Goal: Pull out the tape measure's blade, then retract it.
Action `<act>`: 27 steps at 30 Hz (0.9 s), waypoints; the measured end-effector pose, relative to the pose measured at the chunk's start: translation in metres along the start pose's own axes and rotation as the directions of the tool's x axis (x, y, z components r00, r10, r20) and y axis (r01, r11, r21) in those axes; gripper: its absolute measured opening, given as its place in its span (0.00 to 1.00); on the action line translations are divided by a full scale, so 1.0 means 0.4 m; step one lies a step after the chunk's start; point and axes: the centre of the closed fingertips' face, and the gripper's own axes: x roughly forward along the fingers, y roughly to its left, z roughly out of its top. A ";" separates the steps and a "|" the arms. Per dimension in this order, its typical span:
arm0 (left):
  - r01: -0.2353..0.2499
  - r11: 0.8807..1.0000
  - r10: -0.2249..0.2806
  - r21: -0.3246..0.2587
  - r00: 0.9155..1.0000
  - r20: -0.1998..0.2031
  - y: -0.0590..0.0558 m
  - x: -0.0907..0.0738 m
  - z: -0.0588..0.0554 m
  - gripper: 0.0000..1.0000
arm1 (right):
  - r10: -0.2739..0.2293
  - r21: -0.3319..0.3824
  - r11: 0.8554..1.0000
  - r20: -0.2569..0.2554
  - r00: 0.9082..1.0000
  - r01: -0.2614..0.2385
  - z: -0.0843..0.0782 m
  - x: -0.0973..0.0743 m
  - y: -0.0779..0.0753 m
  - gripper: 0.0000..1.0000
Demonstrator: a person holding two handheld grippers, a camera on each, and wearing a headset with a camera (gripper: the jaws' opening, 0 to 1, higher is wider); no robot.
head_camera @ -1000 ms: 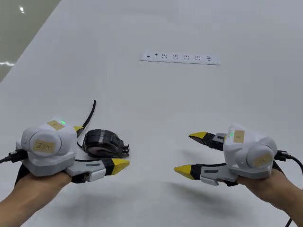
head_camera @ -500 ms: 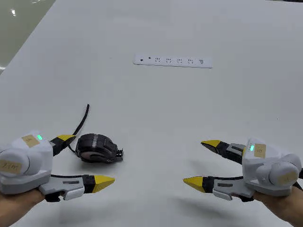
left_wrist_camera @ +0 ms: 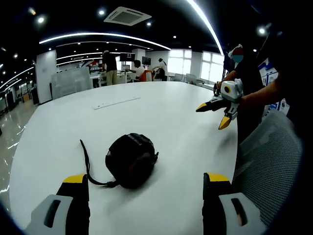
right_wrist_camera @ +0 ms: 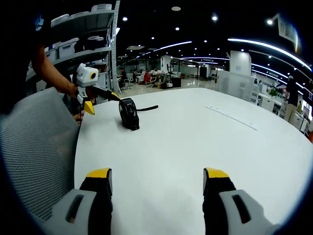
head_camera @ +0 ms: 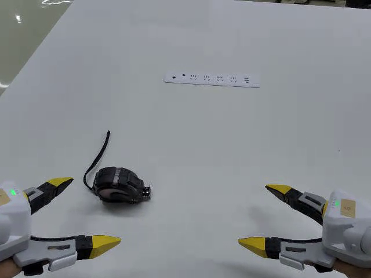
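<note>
White workbench [head_camera: 232, 145]. Left gripper [head_camera: 96, 208] jaws spread wide, holding nothing; right gripper [head_camera: 253, 213] likewise wide, empty. Tape measure [head_camera: 119, 185] lies just ahead of left gripper, untouched, black strap [head_camera: 99, 154] trailing. Power strip [head_camera: 211, 79] well beyond.

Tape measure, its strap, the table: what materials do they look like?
Tape measure: black case, likely matte plastic or rubber overmould; ribbed bands, dull highlights. Strap: thin black cord, probably woven or rubber; it lies limp in a curve. Table: white, smooth, likely laminate; soft sheen.
</note>
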 end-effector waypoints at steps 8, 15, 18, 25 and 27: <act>0.020 1.000 -0.020 0.010 1.000 0.021 -0.009 -0.008 -0.007 1.00 | -0.033 0.024 0.999 0.012 0.999 0.033 -0.022 -0.030 -0.015 0.85; 0.023 1.000 -0.023 0.012 1.000 0.014 -0.009 -0.011 -0.020 1.00 | -0.027 0.021 0.999 0.003 1.000 0.027 -0.036 -0.042 -0.012 0.94; 0.028 1.000 -0.028 0.006 0.999 0.030 -0.010 -0.009 -0.013 1.00 | -0.043 0.044 0.998 0.011 0.999 0.043 -0.039 -0.045 -0.023 0.98; 0.031 0.999 -0.032 0.022 0.999 0.040 -0.007 -0.005 -0.003 1.00 | -0.034 0.046 0.998 0.017 0.999 0.033 -0.041 -0.044 -0.017 1.00; 0.029 0.999 -0.030 0.025 0.999 0.044 -0.006 -0.004 0.000 1.00 | -0.035 0.039 0.999 0.017 0.999 0.034 -0.042 -0.043 -0.016 1.00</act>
